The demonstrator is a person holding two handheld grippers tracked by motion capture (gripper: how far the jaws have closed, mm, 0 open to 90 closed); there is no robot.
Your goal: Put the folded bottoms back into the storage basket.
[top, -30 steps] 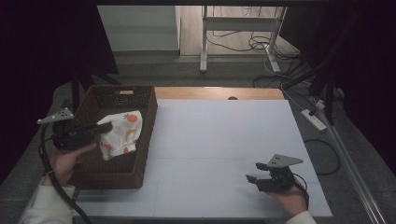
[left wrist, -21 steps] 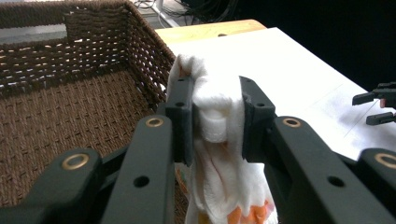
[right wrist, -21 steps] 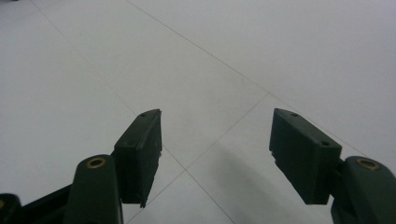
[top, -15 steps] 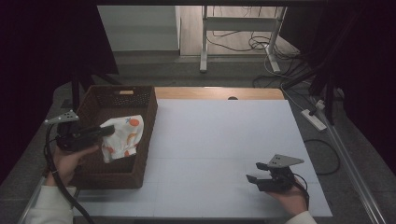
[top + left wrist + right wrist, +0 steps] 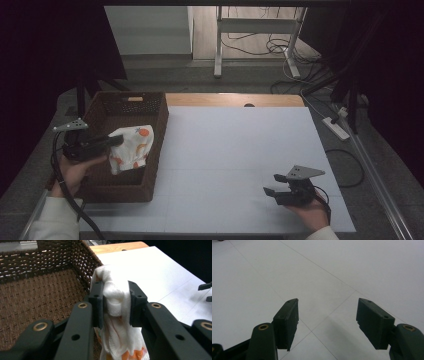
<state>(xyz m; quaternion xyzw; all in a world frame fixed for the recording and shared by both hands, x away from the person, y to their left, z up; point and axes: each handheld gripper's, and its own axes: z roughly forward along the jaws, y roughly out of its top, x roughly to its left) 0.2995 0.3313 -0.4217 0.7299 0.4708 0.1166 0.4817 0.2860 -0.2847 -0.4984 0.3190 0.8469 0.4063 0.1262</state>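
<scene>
So there's one cloth here, a white crumpled fabric piece with orange blotches (image 5: 131, 148), and it's hanging inside the one dark brown woven wicker basket (image 5: 150, 102), up against the basket's right wall, at about 9 o'clock on the table. The left gripper (image 5: 114, 141) has it pinched: in the left gripper view the two black pads (image 5: 96, 303) are squeezed onto a bunched fold of that cloth (image 5: 116, 302), with the rest of it drooping down below the jaws. The orange bits peek out at the bottom edge there. The basket floor (image 5: 37, 297) under it looks bare from what I can see, and there's one small light label or tag on its far wall at 12 o'clock.

Two grippers total, one per hand. The right gripper (image 5: 270, 191) sits way off at roughly 5 o'clock on the one big white table top (image 5: 240, 145), well apart from the basket. Its jaws stand apart with nothing between them, just white surface with thin grid lines (image 5: 327, 315) showing through the gap.

One wooden strip runs along the table's far edge at 12 o'clock.
</scene>
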